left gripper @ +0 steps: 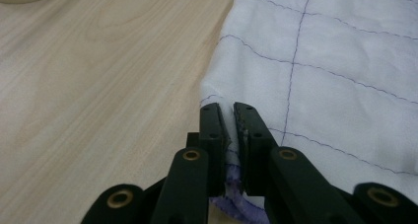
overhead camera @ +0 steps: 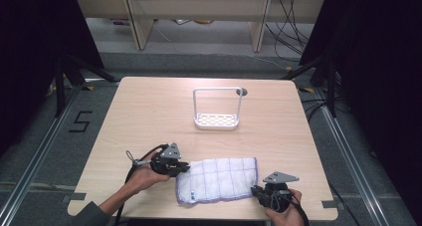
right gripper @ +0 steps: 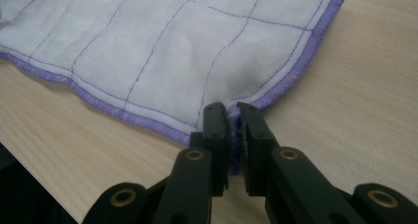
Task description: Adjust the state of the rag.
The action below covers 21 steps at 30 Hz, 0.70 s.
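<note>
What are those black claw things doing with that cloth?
A person holds a claw in each hand. The left claw is pinched shut on one corner of the white cloth with purple stitching, and the right claw is shut on the opposite near corner. The cloth lies flat on the pale wooden table.

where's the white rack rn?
High view: the white rack stands upright at the table's far centre, beyond the cloth, apart from it.

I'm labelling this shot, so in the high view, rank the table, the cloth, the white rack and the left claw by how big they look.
Largest to smallest:
1. table
2. cloth
3. white rack
4. left claw
</note>
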Each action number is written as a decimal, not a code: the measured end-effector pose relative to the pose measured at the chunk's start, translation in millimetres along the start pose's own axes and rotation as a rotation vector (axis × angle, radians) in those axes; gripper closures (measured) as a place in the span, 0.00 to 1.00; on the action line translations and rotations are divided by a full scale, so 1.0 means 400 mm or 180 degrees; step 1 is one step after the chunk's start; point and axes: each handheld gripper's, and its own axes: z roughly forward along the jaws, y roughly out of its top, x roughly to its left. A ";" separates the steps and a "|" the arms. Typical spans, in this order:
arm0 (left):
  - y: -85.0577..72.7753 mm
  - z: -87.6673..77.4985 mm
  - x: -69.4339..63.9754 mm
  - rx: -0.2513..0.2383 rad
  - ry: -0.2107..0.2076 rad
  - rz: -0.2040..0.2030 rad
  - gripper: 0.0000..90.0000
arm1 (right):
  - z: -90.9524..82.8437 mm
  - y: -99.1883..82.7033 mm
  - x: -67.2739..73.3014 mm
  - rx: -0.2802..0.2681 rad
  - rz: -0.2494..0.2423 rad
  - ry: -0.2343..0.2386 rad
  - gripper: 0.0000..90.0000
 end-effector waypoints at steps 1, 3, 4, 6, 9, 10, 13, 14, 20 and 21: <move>-0.003 -0.002 0.000 0.0024 0.0004 -0.0017 0.92 | -0.001 0.007 -0.003 0.0069 0.0005 0.0033 0.94; -0.009 -0.005 -0.002 -0.0011 -0.0026 -0.0065 0.92 | 0.000 0.018 -0.009 0.0077 -0.0019 0.0041 0.94; -0.013 -0.010 -0.005 -0.0038 -0.0031 -0.0112 0.92 | 0.002 0.025 -0.012 0.0049 -0.0044 0.0043 0.95; -0.018 -0.019 -0.006 -0.0036 -0.0005 -0.0095 0.92 | 0.002 0.038 -0.015 0.0034 -0.0098 0.0027 0.95; -0.024 -0.027 -0.014 -0.0114 -0.0051 -0.0182 0.93 | -0.001 0.057 -0.016 0.0038 -0.0128 0.0042 0.95; -0.031 -0.041 -0.019 -0.0108 -0.0073 -0.0161 0.93 | -0.004 0.077 -0.016 0.0003 -0.0155 0.0026 0.95; -0.043 -0.060 -0.031 -0.0155 -0.0107 -0.0247 0.93 | -0.005 0.113 -0.024 -0.0016 -0.0266 0.0049 0.95; -0.046 -0.067 -0.038 -0.0209 -0.0149 -0.0311 0.93 | -0.004 0.128 -0.028 -0.0024 -0.0294 0.0055 0.95; -0.070 -0.110 -0.079 -0.0426 -0.0331 -0.0505 0.93 | 0.022 0.223 -0.032 -0.0065 -0.0418 0.0083 0.95; -0.070 -0.110 -0.079 -0.0426 -0.0331 -0.0505 0.93 | 0.026 0.241 -0.033 -0.0025 -0.0479 0.0111 0.95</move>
